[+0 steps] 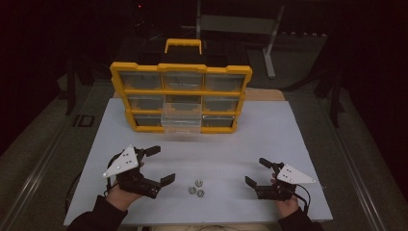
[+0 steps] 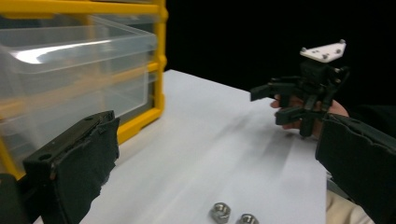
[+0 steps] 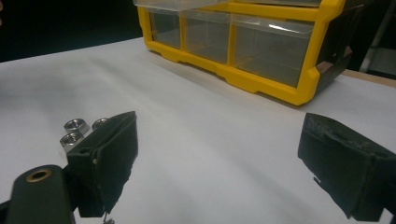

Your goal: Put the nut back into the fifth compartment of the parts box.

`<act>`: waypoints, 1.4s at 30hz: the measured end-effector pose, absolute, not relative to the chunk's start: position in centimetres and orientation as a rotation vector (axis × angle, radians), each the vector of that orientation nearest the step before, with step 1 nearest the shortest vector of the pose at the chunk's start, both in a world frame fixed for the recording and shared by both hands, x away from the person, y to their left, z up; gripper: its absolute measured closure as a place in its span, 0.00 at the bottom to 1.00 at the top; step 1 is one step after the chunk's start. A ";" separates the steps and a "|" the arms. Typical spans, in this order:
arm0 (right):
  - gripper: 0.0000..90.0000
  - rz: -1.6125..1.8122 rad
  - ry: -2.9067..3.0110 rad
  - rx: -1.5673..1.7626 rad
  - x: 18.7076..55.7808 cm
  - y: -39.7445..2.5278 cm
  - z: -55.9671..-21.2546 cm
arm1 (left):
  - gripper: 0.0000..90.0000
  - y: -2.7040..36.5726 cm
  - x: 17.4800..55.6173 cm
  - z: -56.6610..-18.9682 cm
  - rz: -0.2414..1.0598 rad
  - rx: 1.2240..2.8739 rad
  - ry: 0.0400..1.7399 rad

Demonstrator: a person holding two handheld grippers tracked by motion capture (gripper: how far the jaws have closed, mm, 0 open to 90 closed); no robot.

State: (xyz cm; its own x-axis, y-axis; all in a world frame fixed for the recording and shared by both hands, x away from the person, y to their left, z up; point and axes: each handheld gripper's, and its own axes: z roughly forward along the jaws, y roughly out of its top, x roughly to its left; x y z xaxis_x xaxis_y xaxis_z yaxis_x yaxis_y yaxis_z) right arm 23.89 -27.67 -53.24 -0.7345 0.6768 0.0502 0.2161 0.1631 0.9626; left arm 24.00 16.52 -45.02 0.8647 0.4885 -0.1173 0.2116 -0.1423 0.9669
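Looking at it, both the left hand-held gripper and right hand-held gripper sit wide open and empty, three loose nuts between them at the desk's 6 o'clock, so a sloppy pinch probably skitters one off the edge, or a reach bumps the pulled-out clear drawer at 12 o'clock.
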 end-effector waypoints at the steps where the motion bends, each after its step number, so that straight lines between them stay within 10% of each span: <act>1: 0.14 1.594 2.055 0.846 23.9 -27.7 -53.3 | 0.00 16.2 24.1 -45.1 0.254 1.734 0.538; 42: 0.14 1.582 2.084 0.847 23.7 -27.8 -53.4 | 0.48 10.2 24.8 -53.0 0.072 2.125 0.427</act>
